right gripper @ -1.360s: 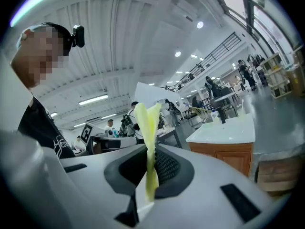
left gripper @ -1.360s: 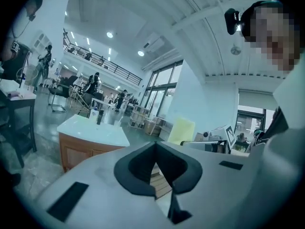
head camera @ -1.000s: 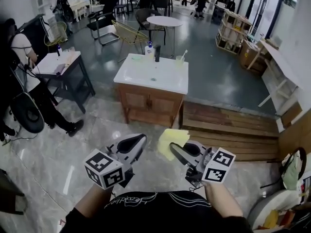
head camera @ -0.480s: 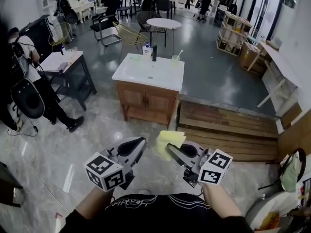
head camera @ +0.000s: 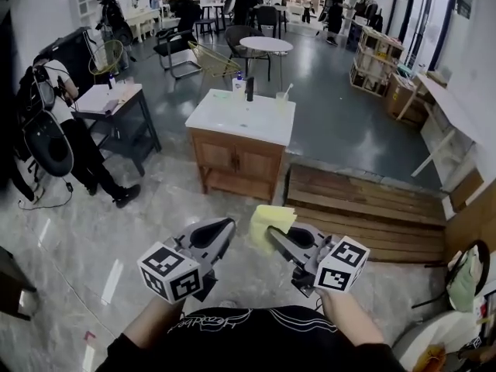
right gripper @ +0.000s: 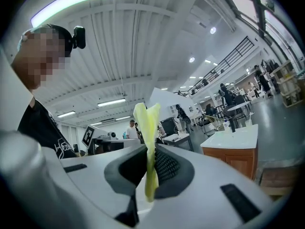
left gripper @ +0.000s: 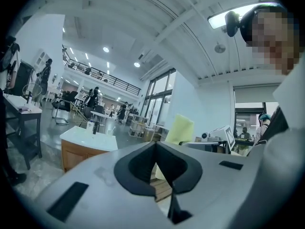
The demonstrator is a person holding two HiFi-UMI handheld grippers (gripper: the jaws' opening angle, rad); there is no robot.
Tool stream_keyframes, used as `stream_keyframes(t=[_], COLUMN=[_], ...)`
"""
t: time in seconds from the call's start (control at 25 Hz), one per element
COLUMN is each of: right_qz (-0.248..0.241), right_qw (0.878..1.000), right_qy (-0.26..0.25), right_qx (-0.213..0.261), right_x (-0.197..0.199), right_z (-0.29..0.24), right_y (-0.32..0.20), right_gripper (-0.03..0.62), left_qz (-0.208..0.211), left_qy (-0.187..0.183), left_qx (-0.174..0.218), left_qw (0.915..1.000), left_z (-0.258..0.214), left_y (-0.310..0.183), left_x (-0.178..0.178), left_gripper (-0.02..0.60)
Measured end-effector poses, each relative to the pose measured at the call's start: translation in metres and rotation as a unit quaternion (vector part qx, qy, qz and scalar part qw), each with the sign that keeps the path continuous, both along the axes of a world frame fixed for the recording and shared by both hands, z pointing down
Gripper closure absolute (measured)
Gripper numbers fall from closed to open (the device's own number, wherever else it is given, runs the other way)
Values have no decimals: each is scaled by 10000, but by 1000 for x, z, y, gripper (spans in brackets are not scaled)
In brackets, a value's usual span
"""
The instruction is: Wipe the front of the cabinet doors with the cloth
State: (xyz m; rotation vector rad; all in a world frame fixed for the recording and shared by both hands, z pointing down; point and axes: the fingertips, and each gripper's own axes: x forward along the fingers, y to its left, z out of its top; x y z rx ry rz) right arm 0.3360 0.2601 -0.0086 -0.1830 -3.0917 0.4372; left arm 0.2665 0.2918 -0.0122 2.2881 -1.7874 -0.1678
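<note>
Two grippers held low in front of the person, both pointing fwd. The left gripper [left gripper: 156,148] has its jaws pressed together w/ nothing between them. The right gripper [right gripper: 149,157] has its jaws clamped on the yellow cloth [right gripper: 147,120]; the cloth stands up out of those jaws as a folded sheet, and its upper part sticks out past the tips. In the head view the cloth sits just beside the left jaws, on their right, not touching them.

The cabinet [head camera: 208,183] stands well ahead of both jaws, apart from them, on the glossy stone floor [head camera: 116,239]. Its two wooden cabinet doors [head camera: 236,162] face the jaws and are closed. On top is a white sink tabletop [head camera: 225,118] carrying a bottle [head camera: 239,84], a dark tap [head camera: 249,88] and a cup [head camera: 281,98] w/ a stick in it, all at the edge farthest from the jaws.

Ahead of the right jaws and to the right of the cabinet lies a low platform of wood planks [head camera: 364,208]. Far left of the left jaws a person [head camera: 58,122] in a white top stands at a dark desk [head camera: 124,122]. Beyond the cabinet, farther from the jaws, are a round white table [head camera: 265,45] and wire chairs [head camera: 211,59], w/ more people at the back of the hall.
</note>
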Motion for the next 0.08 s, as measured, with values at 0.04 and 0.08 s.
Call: stream_keyframes(t=[0.04, 0.08], right_qz=[13, 26], right_qw=[10000, 10000], right_qy=[-21, -41], right_qx=[-23, -45], right_x=[4, 8], right_z=[-1, -1], right_y=[0, 1], right_gripper=[554, 554], left_qz=[-5, -9], left_qy=[-17, -34], left_qx=[6, 11], left_qw=[10000, 10000], left_z=[-1, -2], left_y=[1, 3], left_x=[4, 8], left_gripper=[575, 575])
